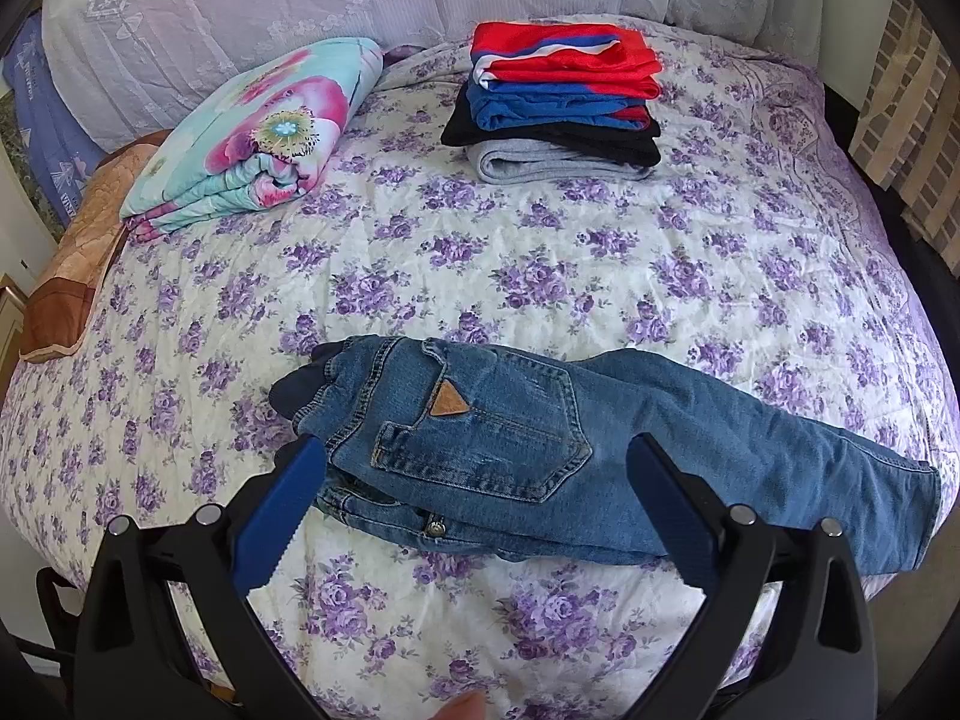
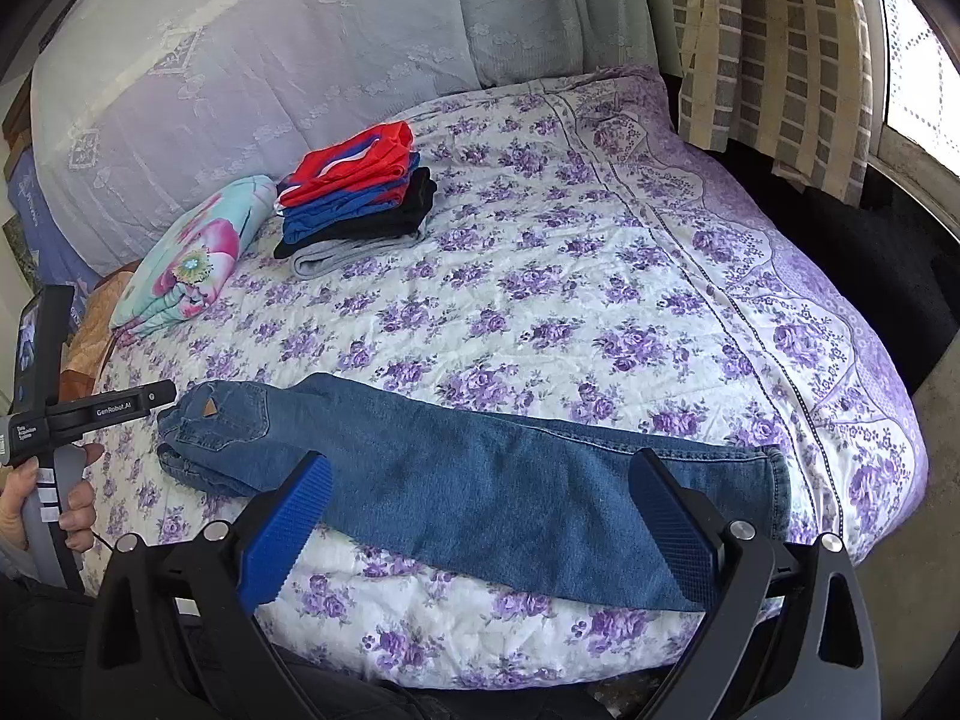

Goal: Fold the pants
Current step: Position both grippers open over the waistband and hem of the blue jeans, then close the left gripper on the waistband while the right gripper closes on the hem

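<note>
Your jeans (image 1: 510,438) lay crosswise ahead; left gripper (image 1: 474,510) gaped wide over the waist, right gripper (image 2: 480,516) equally wide, seemingly nearer the hems.

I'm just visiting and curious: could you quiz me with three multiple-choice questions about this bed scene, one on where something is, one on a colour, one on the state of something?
1. Where do the blue denim jeans lie?
A. by the pillows
B. near the front edge of the purple-flowered bedspread
C. on the folded stack

2. What colour is the top garment of the folded clothes stack?
A. red
B. green
C. yellow

3. How does the right gripper with blue pads stand?
A. shut on the jeans
B. open
C. shut on nothing

Answers: 1 B, the jeans stretch along the near edge; 2 A, red fabric with a blue and white stripe tops the pile; 3 B, its fingers stand wide apart over the jeans leg.
</note>
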A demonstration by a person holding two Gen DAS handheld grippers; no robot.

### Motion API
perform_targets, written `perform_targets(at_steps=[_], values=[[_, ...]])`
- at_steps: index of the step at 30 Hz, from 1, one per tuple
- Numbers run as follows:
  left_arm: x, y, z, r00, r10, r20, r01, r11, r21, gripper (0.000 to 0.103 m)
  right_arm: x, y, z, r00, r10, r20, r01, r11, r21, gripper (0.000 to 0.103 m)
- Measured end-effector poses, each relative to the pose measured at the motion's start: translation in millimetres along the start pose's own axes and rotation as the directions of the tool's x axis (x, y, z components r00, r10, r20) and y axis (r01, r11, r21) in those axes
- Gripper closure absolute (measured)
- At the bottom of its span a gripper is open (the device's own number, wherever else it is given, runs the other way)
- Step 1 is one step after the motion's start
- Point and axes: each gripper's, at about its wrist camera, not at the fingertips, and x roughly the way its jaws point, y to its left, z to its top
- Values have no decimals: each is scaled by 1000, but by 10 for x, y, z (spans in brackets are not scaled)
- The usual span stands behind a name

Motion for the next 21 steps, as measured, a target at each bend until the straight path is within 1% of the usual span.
perform_targets(at_steps=[1,3,5,6,7,8,9,10,11,12,13,14,15,16,17,19,20,21], values=[[35,22,-14,1000,-8,-7,8,1000,5,5,19,-43,-15,1000,9,-7,-9,1000,16,4],[186,118,-54,999,-10,-51,10,1000,-6,5,73,-203,-65,1000,23,-19,-22,998,66,4],[383,299,-133,993,-34,-113,27,998,-61,5,152,-443,-160,1000,17,-25,-14,993,121,4],[491,413,-177,986,-56,-155,40,994,-102,5,185,-589,-239,999,11,-32,-6,988,153,4],[592,535,-229,976,-94,-195,65,986,-154,5,219,-738,-315,999,0,-41,7,982,190,4],[678,662,-278,962,-150,-229,100,971,-216,5,240,-890,-404,999,-12,-49,23,972,235,4],[750,790,-325,944,-217,-248,142,947,-287,5,256,-1045,-500,998,-18,-56,33,956,291,4],[809,906,-372,925,-285,-252,184,915,-358,5,264,-1208,-608,998,-7,-60,29,932,362,4],[860,1003,-418,903,-353,-245,224,874,-431,5,268,-1352,-709,998,12,-58,15,899,438,4],[909,1110,-444,878,-418,-233,259,825,-503,5,266,-1485,-816,998,37,-47,-7,856,517,4],[952,1194,-473,858,-465,-217,280,779,-561,5,271,-1582,-906,998,58,-33,-28,814,580,4],[984,1262,-481,842,-503,-196,297,736,-609,5,272,-1661,-992,997,74,-16,-47,776,630,4],[1014,1321,-472,829,-531,-173,313,698,-644,5,277,-1709,-1058,997,82,-5,-58,744,666,4],[1044,1353,-463,820,-550,-156,324,672,-666,5,282,-1734,-1116,996,88,2,-66,720,690,4],[1079,1370,-445,810,-568,-145,331,648,-686,5,287,-1742,-1159,996,92,6,-69,706,705,4],[1160,1387,-415,794,-594,-128,331,600,-729,5,295,-1733,-1204,995,101,8,-77,697,713,4],[1196,1382,-388,788,-603,-124,331,584,-741,5,288,-1717,-1210,995,100,10,-77,699,711,4],[1239,1379,-367,784,-607,-128,326,578,-748,5,276,-1701,-1196,995,97,12,-77,701,709,4]])
